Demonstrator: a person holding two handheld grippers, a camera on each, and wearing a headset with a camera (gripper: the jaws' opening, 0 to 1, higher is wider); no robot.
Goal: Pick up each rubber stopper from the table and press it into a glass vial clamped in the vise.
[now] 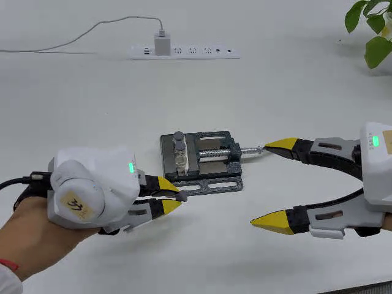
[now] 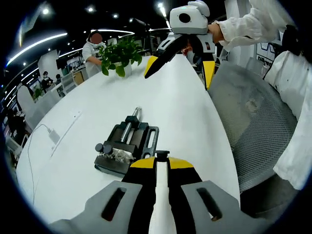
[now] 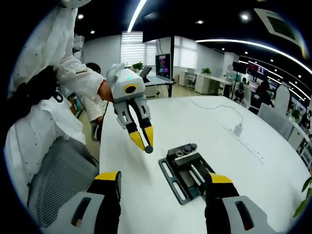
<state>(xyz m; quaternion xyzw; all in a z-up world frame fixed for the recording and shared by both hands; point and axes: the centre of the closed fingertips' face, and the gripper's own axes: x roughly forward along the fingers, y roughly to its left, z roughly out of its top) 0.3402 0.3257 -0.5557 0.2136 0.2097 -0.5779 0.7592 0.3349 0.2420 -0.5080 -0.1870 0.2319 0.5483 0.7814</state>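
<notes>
A black vise (image 1: pixel 211 180) sits mid-table and clamps glass vials (image 1: pixel 181 162), with a grey stopper (image 1: pixel 178 136) at their far end. My left gripper (image 1: pixel 176 198) hovers just left of the vise's near corner. Its yellow tips are shut on a small dark rubber stopper (image 2: pixel 162 155). My right gripper (image 1: pixel 261 184) is open to the right of the vise, its upper tip close to the screw handle (image 1: pixel 251 150). The right gripper view has the vise (image 3: pixel 171 181) between my own jaws and the left gripper (image 3: pixel 145 145) beyond it. The left gripper view shows the vise (image 2: pixel 146 141), the vials (image 2: pixel 117 154) and the right gripper (image 2: pixel 179 75) farther off.
A white power strip (image 1: pixel 184 51) with a plugged charger and cable lies at the table's far side. A potted plant (image 1: pixel 372 29) stands at the far right. A mesh chair (image 2: pixel 248 112) stands by the table's edge. People stand in the background.
</notes>
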